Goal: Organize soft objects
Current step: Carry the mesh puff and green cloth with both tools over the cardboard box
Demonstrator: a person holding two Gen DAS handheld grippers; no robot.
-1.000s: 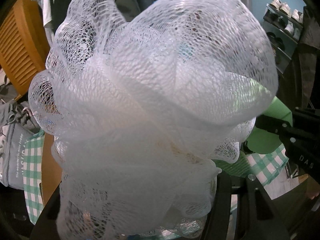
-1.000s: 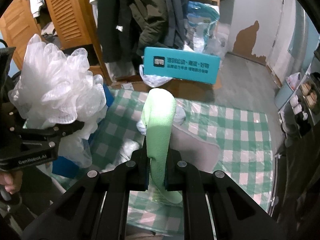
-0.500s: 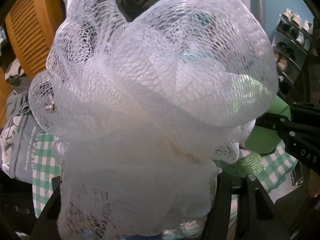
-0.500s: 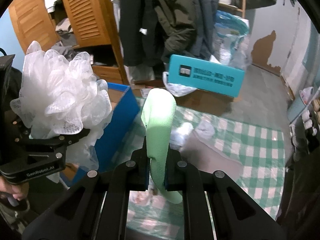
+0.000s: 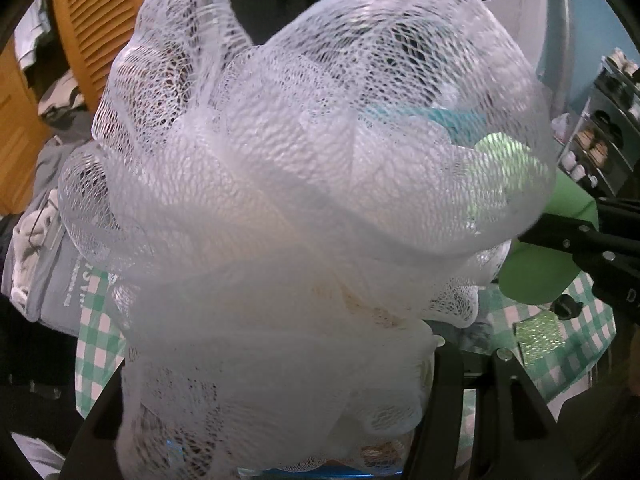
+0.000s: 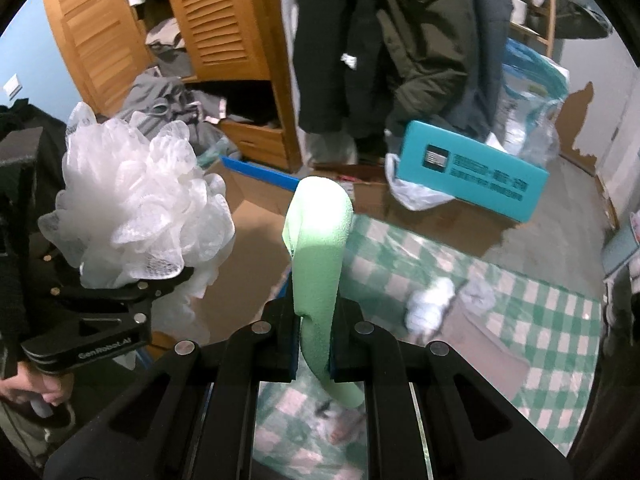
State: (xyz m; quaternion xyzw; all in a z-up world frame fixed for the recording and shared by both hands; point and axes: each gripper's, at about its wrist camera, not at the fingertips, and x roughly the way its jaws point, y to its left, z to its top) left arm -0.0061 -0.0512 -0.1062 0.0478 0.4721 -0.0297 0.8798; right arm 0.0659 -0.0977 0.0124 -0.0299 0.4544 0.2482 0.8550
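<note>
L gripper (image 6: 132, 280) clamps 1 white mesh pouf (image 6: 136, 208) at 9 o'clock in R view; R gripper (image 6: 314, 340) pinches 1 green cloth (image 6: 320, 248), centre. 1 teal box (image 6: 472, 168) at 2 o'clock.

The puff (image 5: 304, 208) hides most of the left view, even the left jaws, and the small print on the teal box (image 6: 474, 170) is too blurry to read.

home bedroom: louvered wardrobe (image 6: 208, 20), hanging coats (image 6: 420, 40)

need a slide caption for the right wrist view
Right gripper pinching a green foam strip; left gripper holding a white mesh pouf.
</note>
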